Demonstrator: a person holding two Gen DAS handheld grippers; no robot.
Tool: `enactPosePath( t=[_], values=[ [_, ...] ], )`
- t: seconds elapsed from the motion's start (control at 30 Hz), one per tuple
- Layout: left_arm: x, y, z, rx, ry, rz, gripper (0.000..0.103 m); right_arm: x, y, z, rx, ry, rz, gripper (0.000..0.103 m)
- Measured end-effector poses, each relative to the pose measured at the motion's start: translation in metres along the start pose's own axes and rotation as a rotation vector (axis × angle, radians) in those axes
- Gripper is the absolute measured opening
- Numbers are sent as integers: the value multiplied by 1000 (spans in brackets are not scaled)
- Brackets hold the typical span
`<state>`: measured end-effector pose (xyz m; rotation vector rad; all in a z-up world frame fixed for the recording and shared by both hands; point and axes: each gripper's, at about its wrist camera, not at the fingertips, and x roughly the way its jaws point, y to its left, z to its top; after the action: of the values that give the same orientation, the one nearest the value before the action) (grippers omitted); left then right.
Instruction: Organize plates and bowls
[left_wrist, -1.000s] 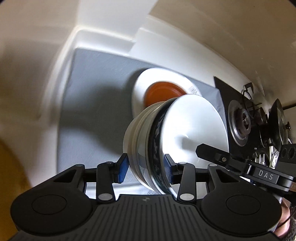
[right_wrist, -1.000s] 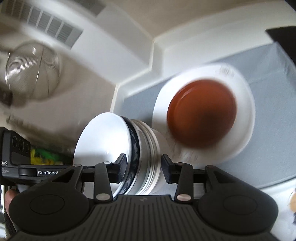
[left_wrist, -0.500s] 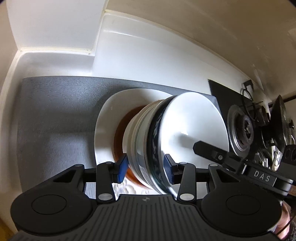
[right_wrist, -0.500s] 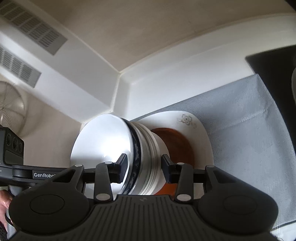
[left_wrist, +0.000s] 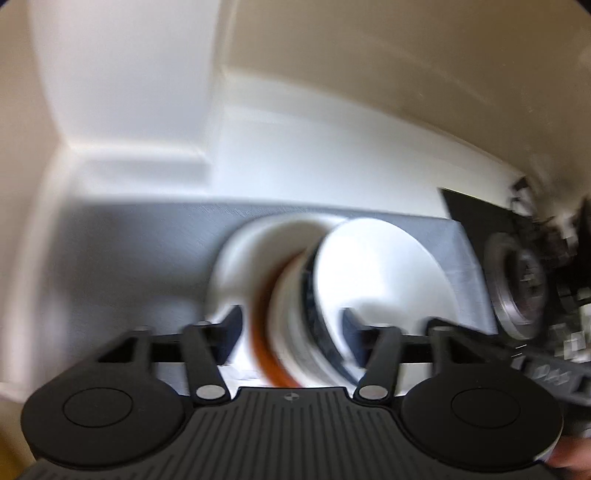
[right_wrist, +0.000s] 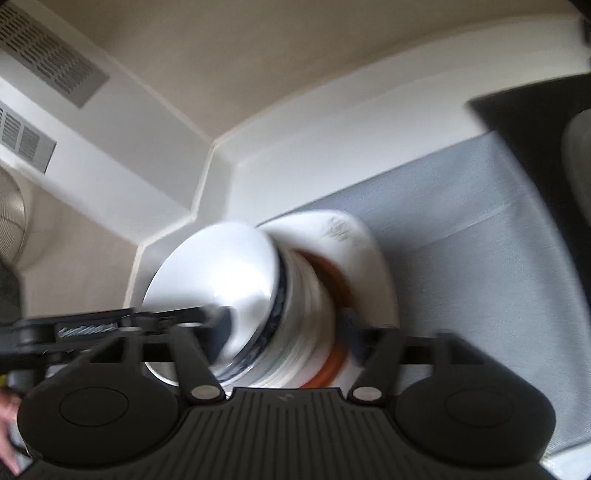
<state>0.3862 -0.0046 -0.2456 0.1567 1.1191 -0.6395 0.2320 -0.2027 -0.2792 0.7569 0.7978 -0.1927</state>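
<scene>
A stack of white bowls (left_wrist: 291, 295), one with a dark blue pattern, rests on an orange plate (left_wrist: 264, 332) that lies on a large white plate (left_wrist: 236, 251). The bowls lean on their sides in both fisheye views. My left gripper (left_wrist: 291, 330) straddles the near rim of the stack; its jaws are opening and its pads stand off the bowls. My right gripper (right_wrist: 284, 328) straddles the same stack of bowls (right_wrist: 306, 295) from the other side, its jaws also opening, above the orange plate (right_wrist: 338, 280) and white plate (right_wrist: 364, 251). Both views are blurred.
The plates lie on a grey mat (left_wrist: 147, 251) on a white counter in a wall corner. A black gas stove (left_wrist: 517, 288) sits to the right of the mat. A wall vent (right_wrist: 48, 55) and a metal strainer (right_wrist: 11, 221) are at the far left. A hand (right_wrist: 7, 406) holds the left gripper.
Both grippers carried the bowl stack down onto the orange plate. Their jaws, shut on the stack before, have now spread apart from it.
</scene>
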Motion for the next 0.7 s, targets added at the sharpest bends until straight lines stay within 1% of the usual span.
enactPosePath(
  t=[0.03,0.07,0.1,0.17,0.2,0.23,0.3,0.33,0.37,0.4,0.43,0.47,0.53,0.57,0.63,0.7],
  values=[
    [-17,-4,-6,16,-53,50,75,-11,2,-4,-1,-16,-25,78],
    [-36,-8,-13,19,-101,81,75,-25,4,-8,-4,-39,-34,78],
    [-55,-12,-19,14,-134,91,76,-38,8,-14,-24,-56,-43,78],
    [-97,-20,-33,-14,-184,75,87,-65,21,-26,-75,-84,-82,79],
    [-118,-27,-39,-32,-202,70,99,-78,27,-32,-96,-91,-98,79],
    [-138,-35,-45,-46,-217,66,103,-93,35,-39,-118,-102,-106,81],
    [-175,-56,-58,-63,-241,86,103,-125,51,-52,-142,-128,-114,85],
    [-191,-67,-62,-63,-243,111,103,-142,59,-58,-156,-145,-103,88],
    [-205,-79,-69,-60,-241,143,103,-159,68,-65,-177,-160,-97,93],
    [-215,-94,-76,-57,-241,170,103,-175,76,-71,-194,-174,-101,96],
    [-225,-104,-83,-51,-239,189,103,-191,83,-78,-208,-191,-107,101],
    [-235,-115,-90,-37,-237,196,103,-208,89,-85,-221,-208,-103,103],
    [-251,-134,-107,5,-235,173,103,-237,95,-96,-231,-230,-98,103],
    [-258,-143,-115,23,-241,176,103,-249,97,-100,-235,-234,-119,103],
    [-273,-155,-131,39,-249,214,103,-270,103,-111,-269,-241,-167,103],
    [-285,-162,-147,51,-253,228,103,-285,103,-123,-277,-238,-185,103]
  ],
)
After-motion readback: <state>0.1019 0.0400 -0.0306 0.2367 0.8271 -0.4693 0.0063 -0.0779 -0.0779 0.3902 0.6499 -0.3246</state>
